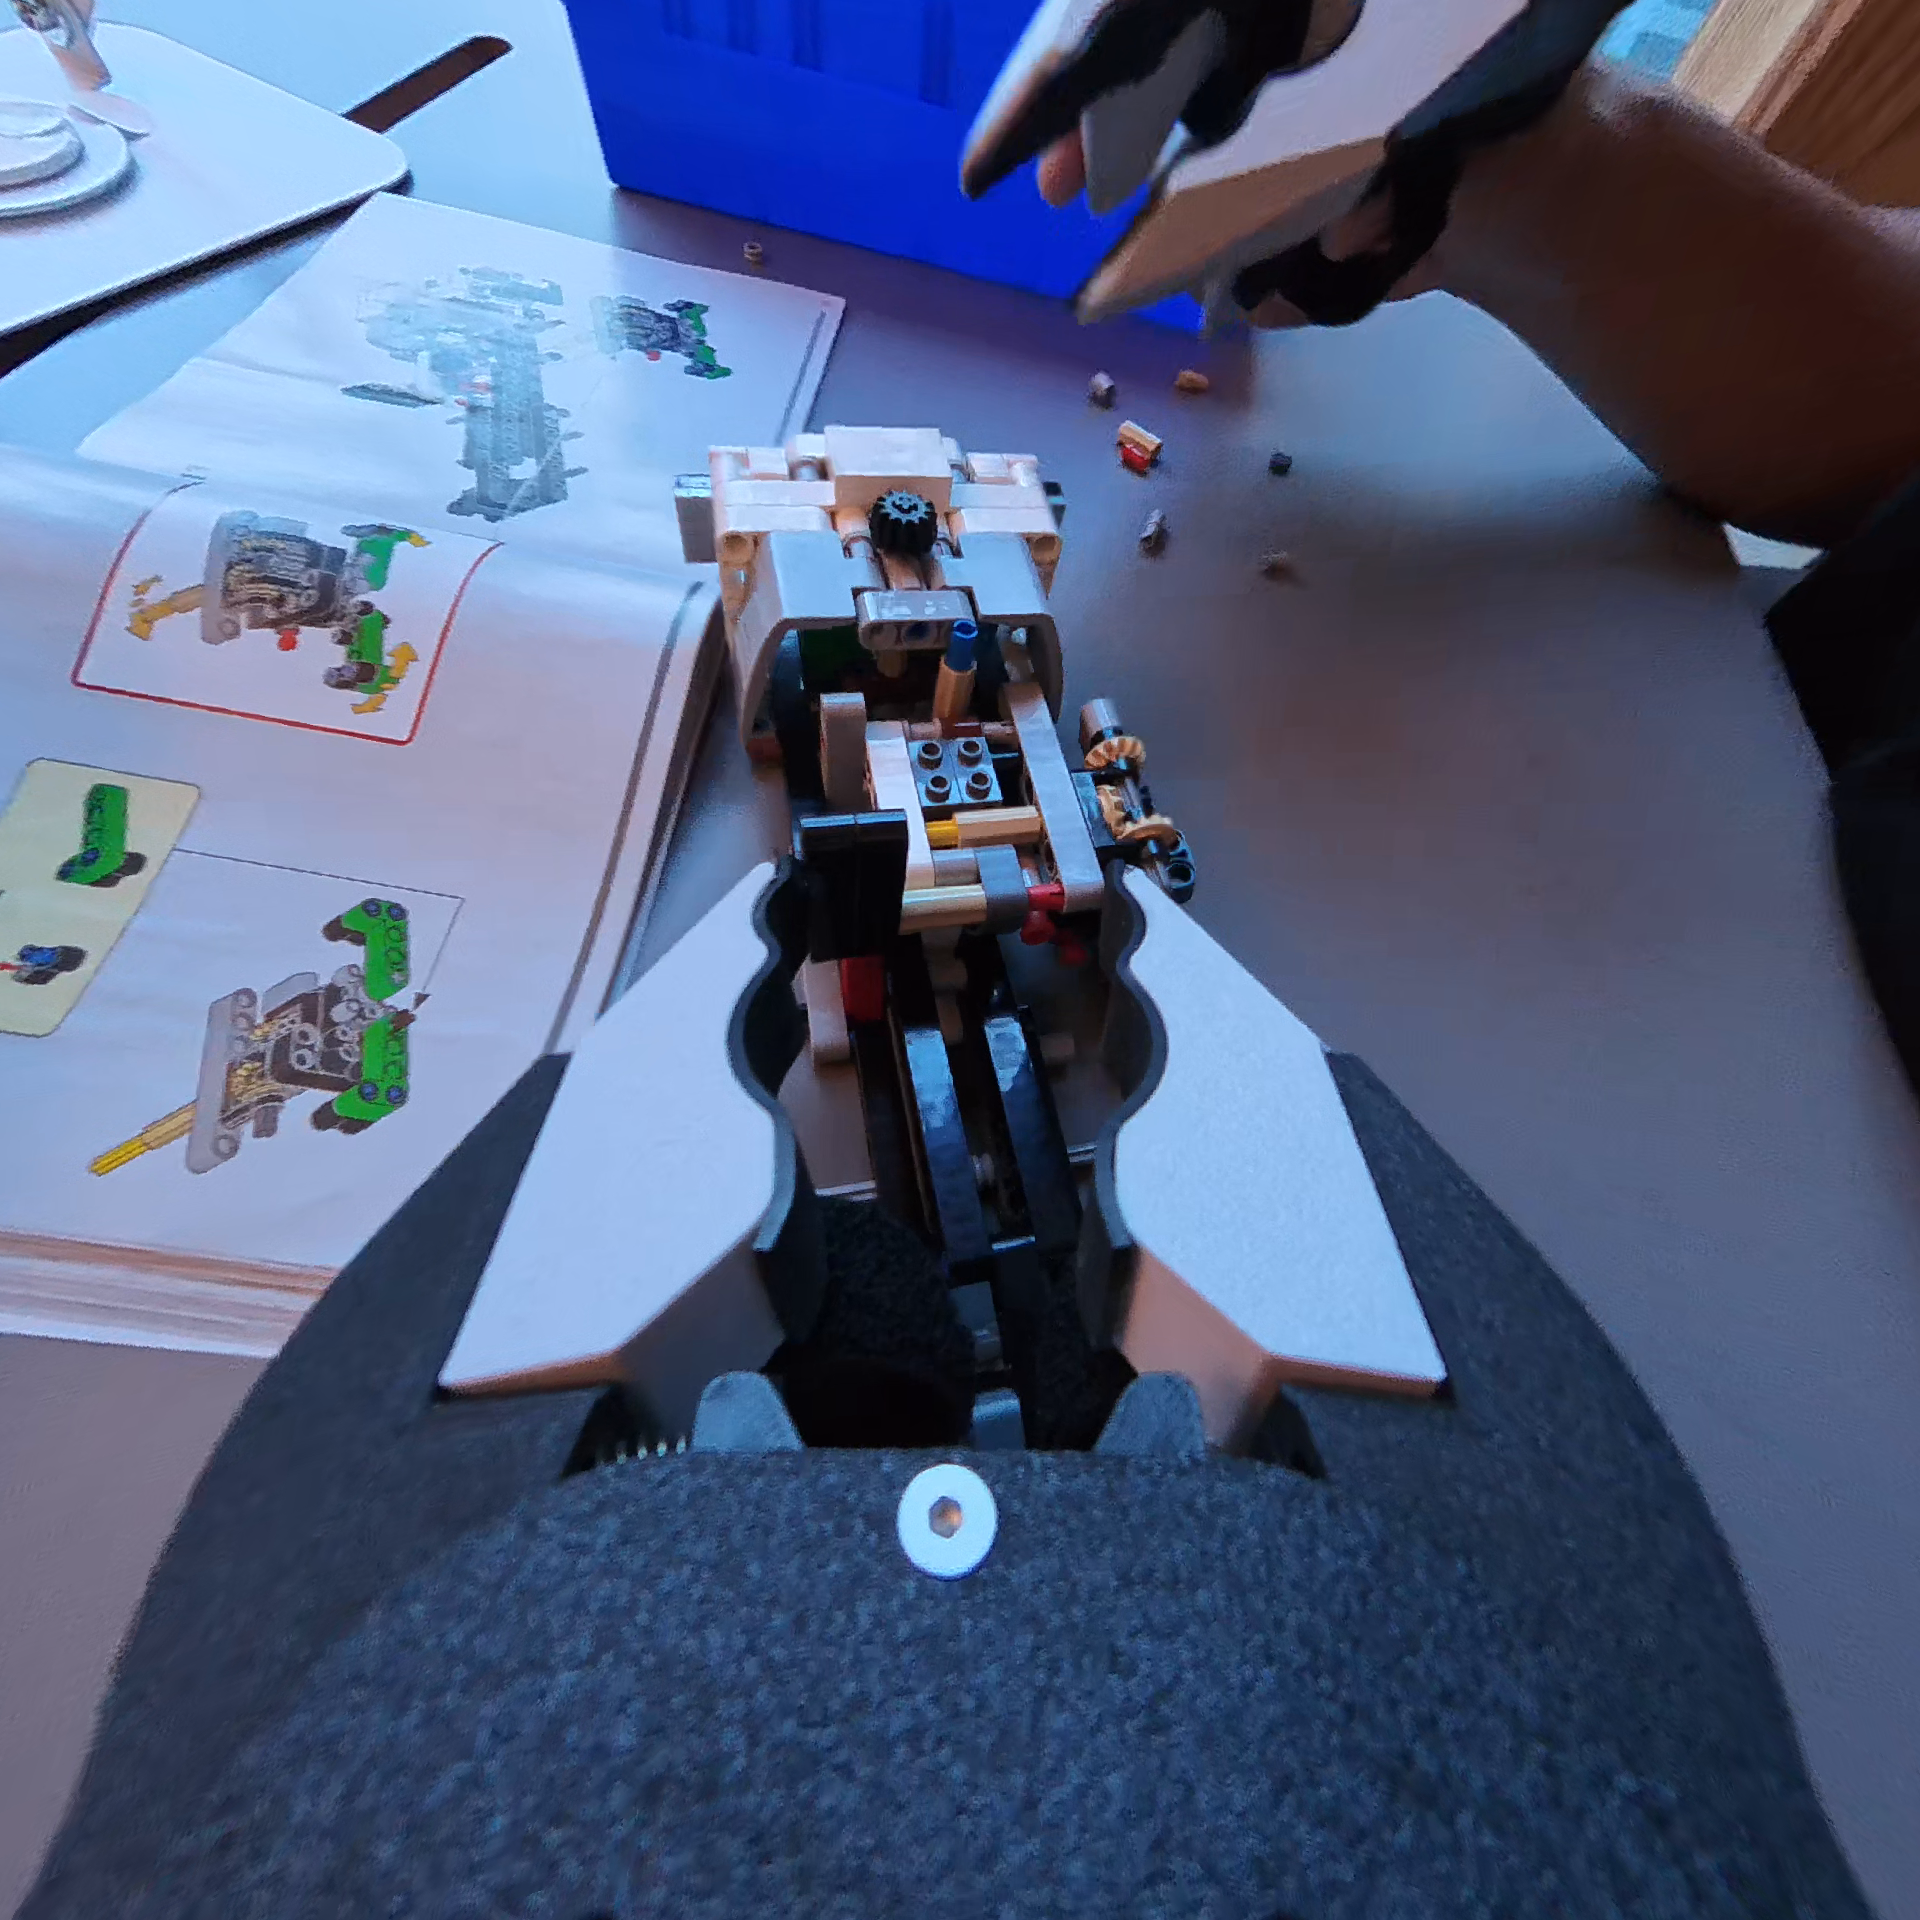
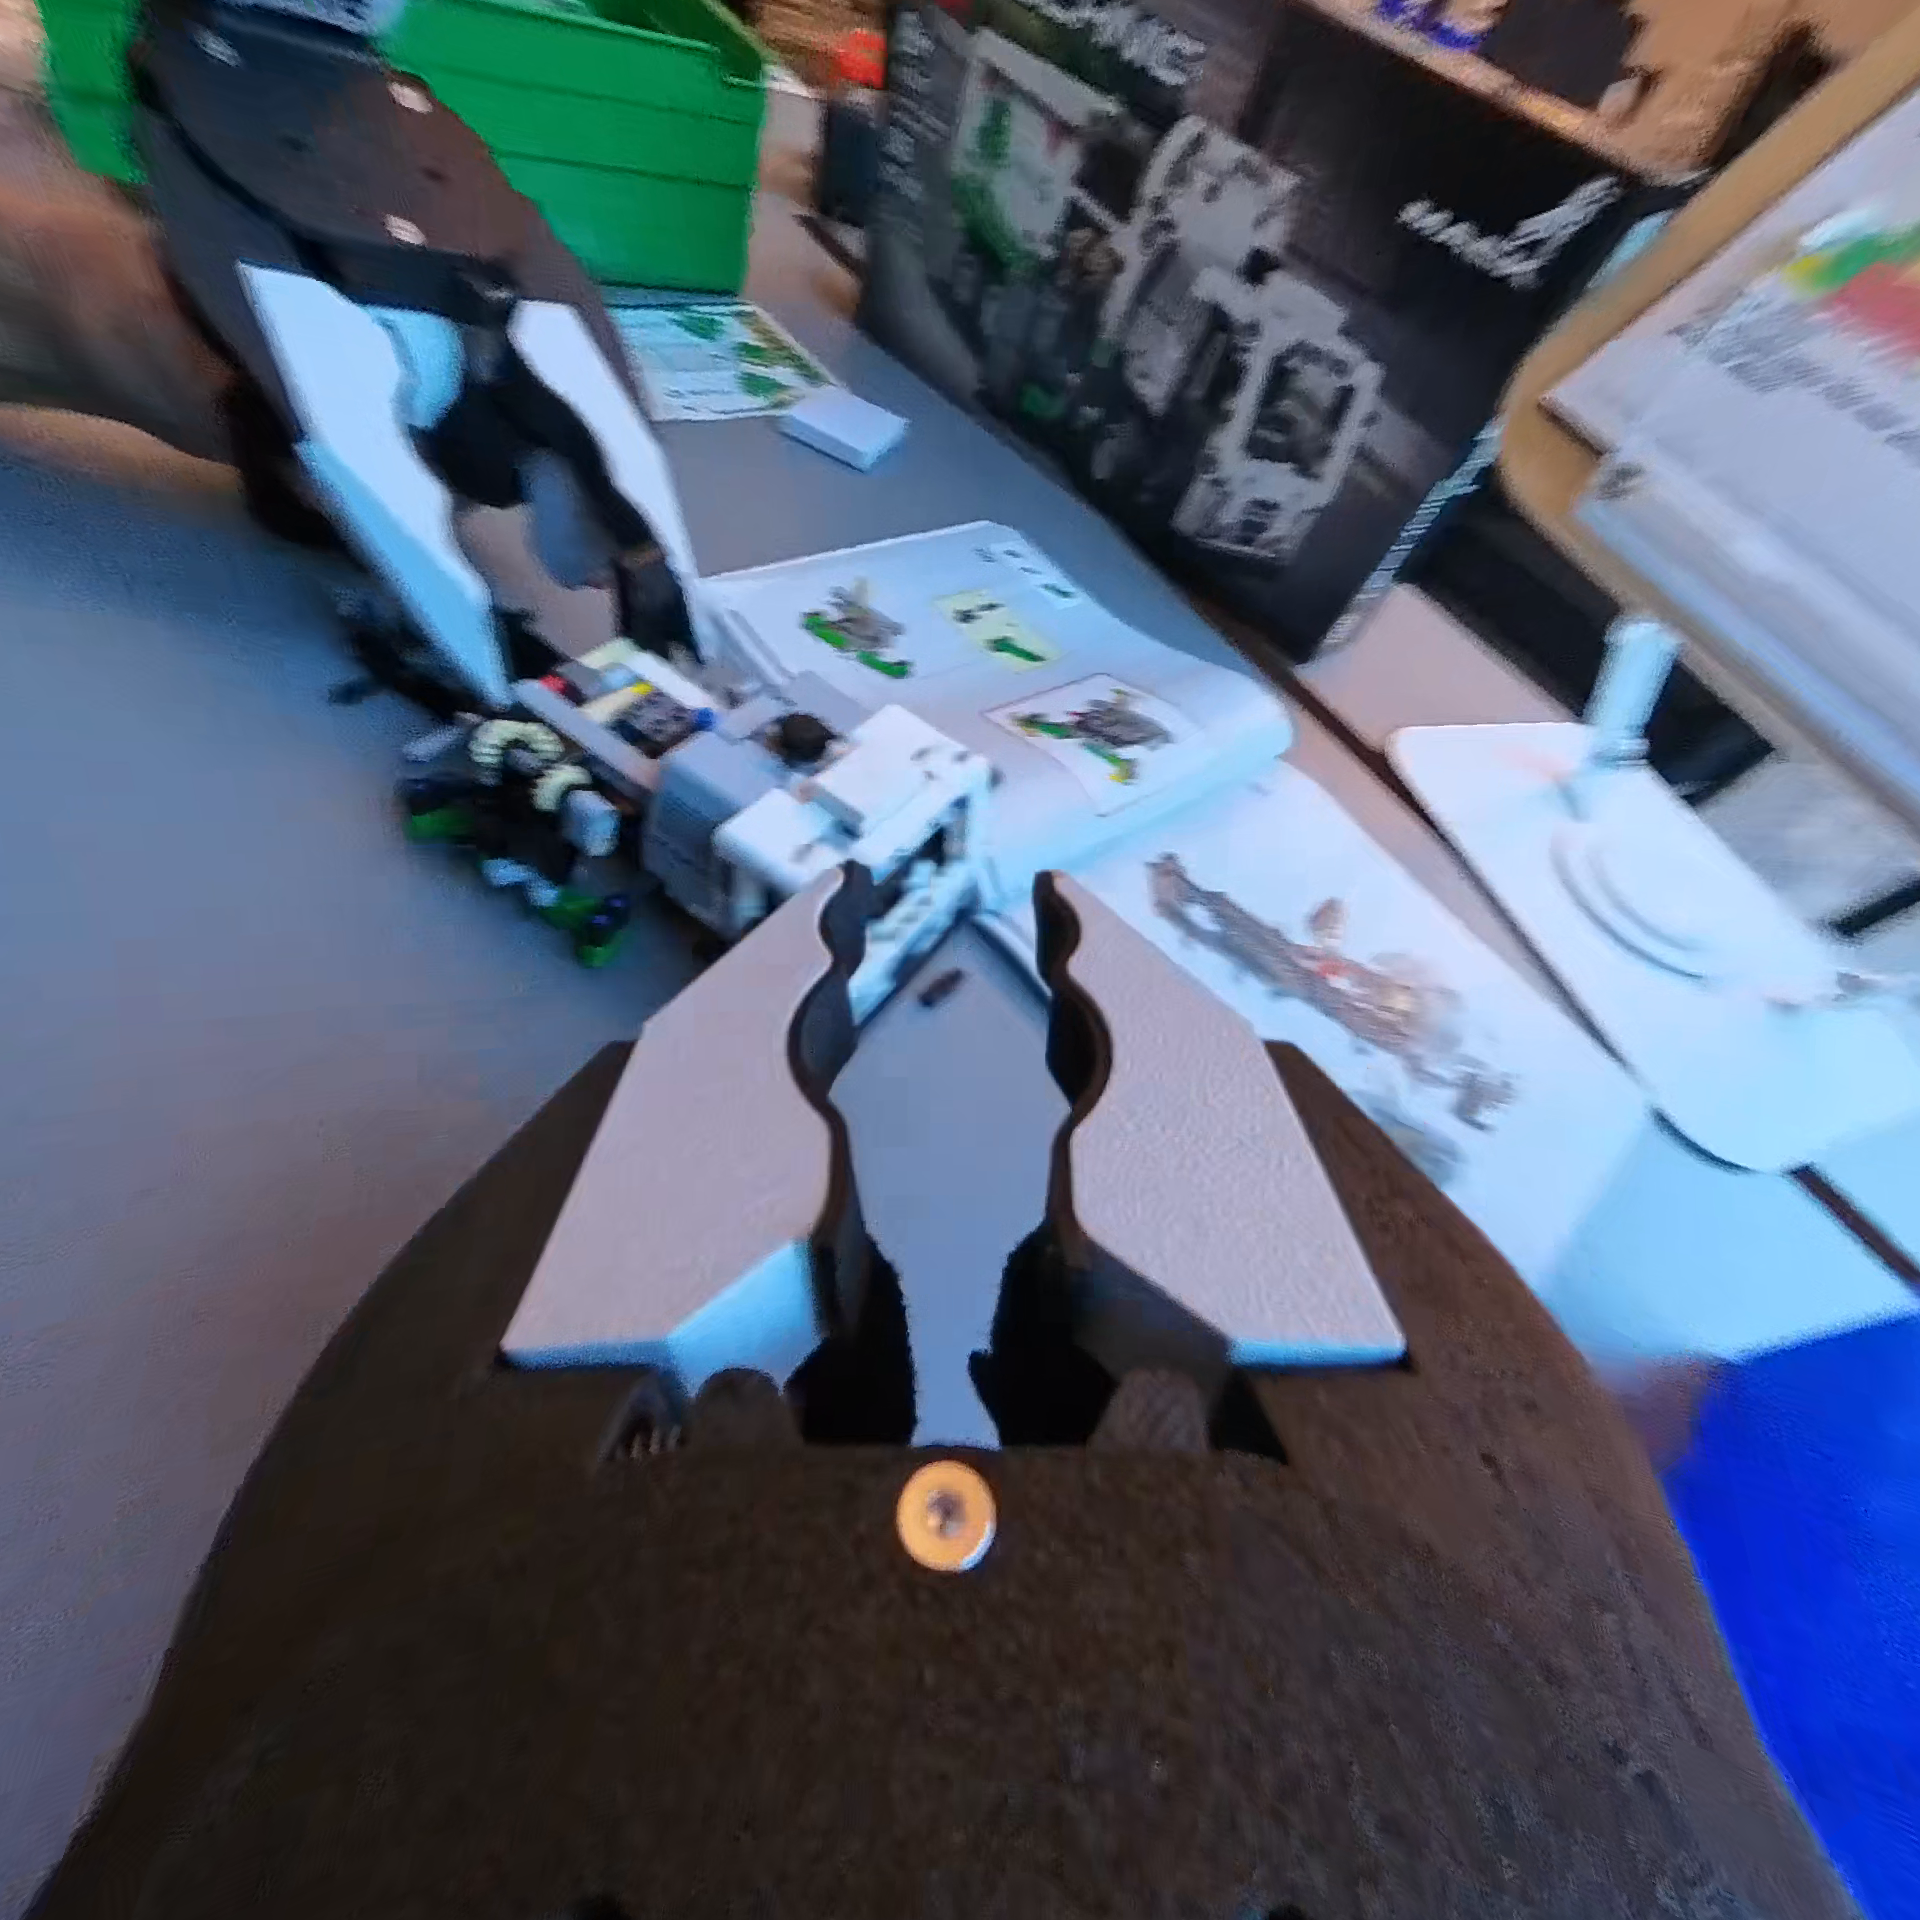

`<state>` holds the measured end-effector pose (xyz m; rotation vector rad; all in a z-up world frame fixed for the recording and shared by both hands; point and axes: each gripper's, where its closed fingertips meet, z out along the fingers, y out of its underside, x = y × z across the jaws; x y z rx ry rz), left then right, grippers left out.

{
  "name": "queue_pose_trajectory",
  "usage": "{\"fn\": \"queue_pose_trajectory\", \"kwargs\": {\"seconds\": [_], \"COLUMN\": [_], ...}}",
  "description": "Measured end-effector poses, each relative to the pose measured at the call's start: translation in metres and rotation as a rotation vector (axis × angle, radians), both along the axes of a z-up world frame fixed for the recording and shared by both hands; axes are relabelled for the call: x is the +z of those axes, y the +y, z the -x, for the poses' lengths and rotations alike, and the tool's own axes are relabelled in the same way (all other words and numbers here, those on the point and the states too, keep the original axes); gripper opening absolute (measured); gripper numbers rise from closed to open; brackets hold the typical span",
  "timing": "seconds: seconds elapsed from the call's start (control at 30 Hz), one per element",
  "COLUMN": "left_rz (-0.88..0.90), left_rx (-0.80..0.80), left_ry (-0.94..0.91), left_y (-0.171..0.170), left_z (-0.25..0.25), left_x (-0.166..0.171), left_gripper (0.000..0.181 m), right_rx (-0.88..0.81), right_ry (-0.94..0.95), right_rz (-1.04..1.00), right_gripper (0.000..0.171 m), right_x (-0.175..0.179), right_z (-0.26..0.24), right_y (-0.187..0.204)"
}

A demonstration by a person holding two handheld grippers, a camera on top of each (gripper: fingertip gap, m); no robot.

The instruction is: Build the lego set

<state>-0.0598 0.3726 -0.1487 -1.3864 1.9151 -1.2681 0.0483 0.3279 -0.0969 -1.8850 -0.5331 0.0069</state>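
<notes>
The part-built lego model [image 1: 914, 644], white and grey with a black gear on top, lies on the grey table. My left gripper [image 1: 951, 894] is shut on its dark rear end. The model also shows in the blurred right wrist view [image 2: 831, 800], with the left gripper [image 2: 587, 644] on it from the left. My right gripper [image 2: 945, 894] is open and empty, hovering just in front of the model's white end. In the left wrist view the right gripper [image 1: 1029, 234] is raised at the top right, held by a gloved hand.
An open instruction booklet [image 1: 312, 623] lies left of the model. Several small loose pieces [image 1: 1143, 447] lie to its right. A blue bin [image 1: 810, 125] stands behind. A green bin [image 2: 623, 135], the dark set box [image 2: 1195, 312] and a white stand base [image 2: 1662, 935] ring the table.
</notes>
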Motion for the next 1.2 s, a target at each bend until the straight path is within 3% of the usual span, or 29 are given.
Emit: {"fn": "queue_pose_trajectory", "kwargs": {"seconds": [0.27,0.47,0.87,1.07,1.2], "left_rz": [0.013,0.018,0.013,0.017,0.015], "left_rx": [0.004,-0.009,-0.022,-0.034,-0.055], "left_ry": [-0.002,0.004,0.011,0.012,0.013], "left_y": [0.006,0.003,-0.009,-0.012,-0.016], "left_z": [0.002,0.004,0.004,0.006,0.007], "left_x": [0.000,0.000,0.000,0.000,0.000], "left_gripper": [0.055,0.055,0.054,0.054,0.054], "right_rx": [0.240,0.175,0.050,-0.061,-0.020], "right_ry": [0.129,0.154,0.314,0.282,0.371], "right_rz": [0.228,0.369,0.380,0.347,0.403], "right_gripper": [0.038,0.046,0.048,0.051,0.052], "right_x": [-0.037,-0.064,-0.071,-0.076,-0.078], "right_z": [0.078,0.089,0.108,0.098,0.107], "right_y": [-0.021,-0.031,-0.022,-0.011,-0.014]}}
